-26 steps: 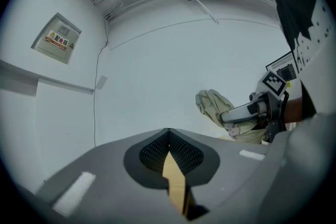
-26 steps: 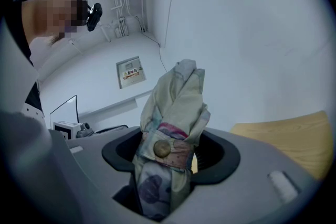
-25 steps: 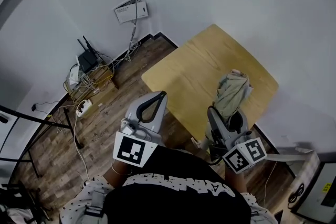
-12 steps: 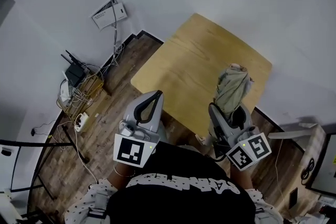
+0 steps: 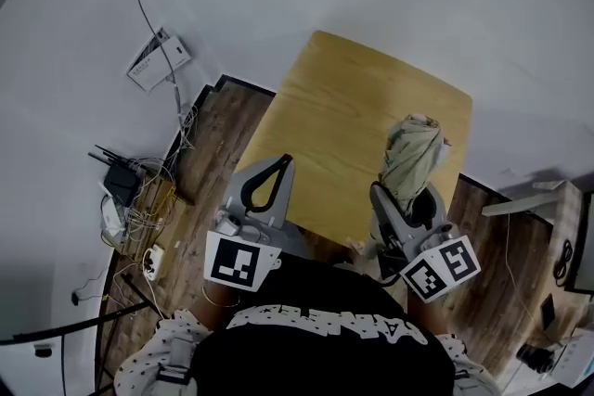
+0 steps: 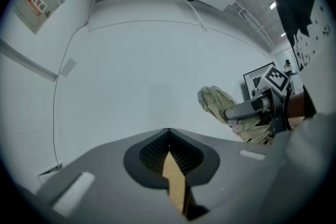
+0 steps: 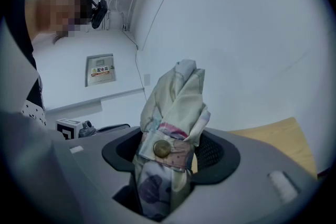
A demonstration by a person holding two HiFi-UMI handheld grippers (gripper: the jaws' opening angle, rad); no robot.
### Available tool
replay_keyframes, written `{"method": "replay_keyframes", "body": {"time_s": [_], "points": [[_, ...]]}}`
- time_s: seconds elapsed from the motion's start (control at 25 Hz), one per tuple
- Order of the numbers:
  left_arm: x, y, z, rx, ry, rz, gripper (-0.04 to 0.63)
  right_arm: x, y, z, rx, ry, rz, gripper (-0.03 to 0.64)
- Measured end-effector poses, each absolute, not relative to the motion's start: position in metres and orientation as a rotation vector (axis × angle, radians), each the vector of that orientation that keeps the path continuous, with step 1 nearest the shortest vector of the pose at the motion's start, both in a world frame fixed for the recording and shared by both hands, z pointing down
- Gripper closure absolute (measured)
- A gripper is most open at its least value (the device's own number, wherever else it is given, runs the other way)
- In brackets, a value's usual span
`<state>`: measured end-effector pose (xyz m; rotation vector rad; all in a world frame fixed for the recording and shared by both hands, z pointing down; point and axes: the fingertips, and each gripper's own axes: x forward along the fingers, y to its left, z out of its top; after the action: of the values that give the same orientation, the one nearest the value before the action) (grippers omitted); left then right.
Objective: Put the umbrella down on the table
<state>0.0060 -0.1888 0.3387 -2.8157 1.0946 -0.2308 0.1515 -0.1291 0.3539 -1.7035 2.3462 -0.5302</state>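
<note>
We have the folded umbrella (image 7: 176, 105) clamped in the right gripper (image 5: 406, 205). Its two dark jaws press on the pale fabric from either side, level with the strap (image 7: 181, 157) and its brass-coloured button (image 7: 161, 148). The bunched cream top rises above the jaws, a little tilted, and a part printed with a dark flower hangs below the strap. In the head view the umbrella sits over the near right part of the wooden table (image 5: 348, 102), close to its near edge. We cannot tell whether it touches the wood.

Our left gripper (image 5: 281, 168) holds nothing. Its fingertips are pressed together at the point, and through the loop behind them we see only a strip of the table's wood. It is at the table's near left edge, apart from the right gripper.

Further out, on the wooden floor (image 5: 209, 158) by the wall, a low wire rack (image 5: 147, 210) holds a tangle of cables and some small pale devices. A black router (image 5: 119, 179) with antennas stands at its far end; we cannot tell whether it is inside the rack or just beside it. A white wall box (image 5: 156, 60) hangs above, with a cable running up from it.
</note>
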Motion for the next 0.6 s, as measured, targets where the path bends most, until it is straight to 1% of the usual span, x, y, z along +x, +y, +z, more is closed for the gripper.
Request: {"method": "replay_keyframes", "body": {"time_s": [0.6], "points": [[0.007, -0.263, 0.343, -2.905, 0.788, -0.188, 0.595, 0.137, -0.174, 0.357, -1.952, 2.128, -0.498, 0.326]]}}
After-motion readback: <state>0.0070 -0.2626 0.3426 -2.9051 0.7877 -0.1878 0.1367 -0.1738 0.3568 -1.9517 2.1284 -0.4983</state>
